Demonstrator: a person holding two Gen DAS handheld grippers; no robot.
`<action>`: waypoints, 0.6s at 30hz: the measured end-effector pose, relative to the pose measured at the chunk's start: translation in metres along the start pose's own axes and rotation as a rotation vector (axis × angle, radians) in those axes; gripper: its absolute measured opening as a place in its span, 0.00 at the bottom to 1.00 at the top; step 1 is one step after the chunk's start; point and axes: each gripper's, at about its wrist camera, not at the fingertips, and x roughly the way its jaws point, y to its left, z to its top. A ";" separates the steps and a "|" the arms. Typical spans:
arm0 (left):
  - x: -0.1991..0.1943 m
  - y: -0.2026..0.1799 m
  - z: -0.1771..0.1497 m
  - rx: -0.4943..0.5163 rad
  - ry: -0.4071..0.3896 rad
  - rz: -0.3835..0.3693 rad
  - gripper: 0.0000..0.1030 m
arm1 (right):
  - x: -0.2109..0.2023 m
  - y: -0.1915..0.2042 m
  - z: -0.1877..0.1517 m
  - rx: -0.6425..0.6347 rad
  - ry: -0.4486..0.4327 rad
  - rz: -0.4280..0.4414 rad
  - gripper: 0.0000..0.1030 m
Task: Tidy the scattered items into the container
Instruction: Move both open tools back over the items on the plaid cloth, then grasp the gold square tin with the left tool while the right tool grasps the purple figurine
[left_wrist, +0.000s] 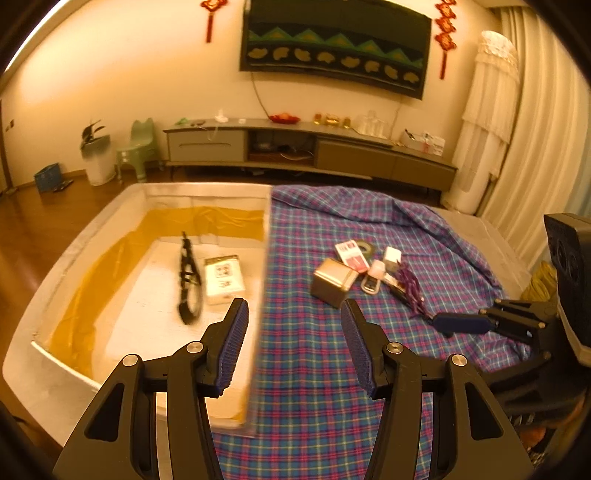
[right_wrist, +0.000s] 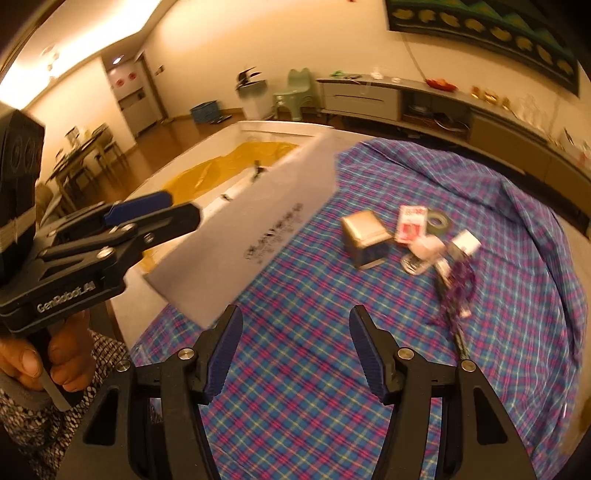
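Observation:
A white open box (left_wrist: 266, 206) with yellow lining stands on the left of a plaid cloth (left_wrist: 314, 350); it also shows in the right wrist view (right_wrist: 258, 229). Inside lie a black strap (left_wrist: 188, 277) and a white packet (left_wrist: 223, 278). On the cloth sits a cluster: a gold tin (left_wrist: 332, 282), a red and white card box (left_wrist: 352, 254), a tape roll (left_wrist: 367, 248), a small white cube (left_wrist: 392, 254), a purple cord (left_wrist: 410, 286). My left gripper (left_wrist: 293, 314) is open and empty above the box's right wall. My right gripper (right_wrist: 295, 319) is open and empty, short of the cluster (right_wrist: 417, 236).
A TV cabinet (left_wrist: 314, 147) runs along the far wall, with a green stool (left_wrist: 138, 147) and a white bin (left_wrist: 98, 158) to its left. The cloth is rumpled at the back right (left_wrist: 424, 218). The right gripper's body shows at the left wrist view's right edge (left_wrist: 517, 321).

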 end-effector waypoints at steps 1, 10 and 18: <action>0.003 -0.004 0.000 0.006 0.005 -0.004 0.54 | 0.000 -0.007 -0.002 0.017 0.000 -0.001 0.60; 0.057 -0.033 0.003 0.040 0.087 -0.039 0.54 | 0.017 -0.089 -0.025 0.228 -0.003 -0.029 0.60; 0.127 -0.051 0.011 0.092 0.165 -0.024 0.54 | 0.049 -0.139 -0.018 0.272 0.040 -0.096 0.60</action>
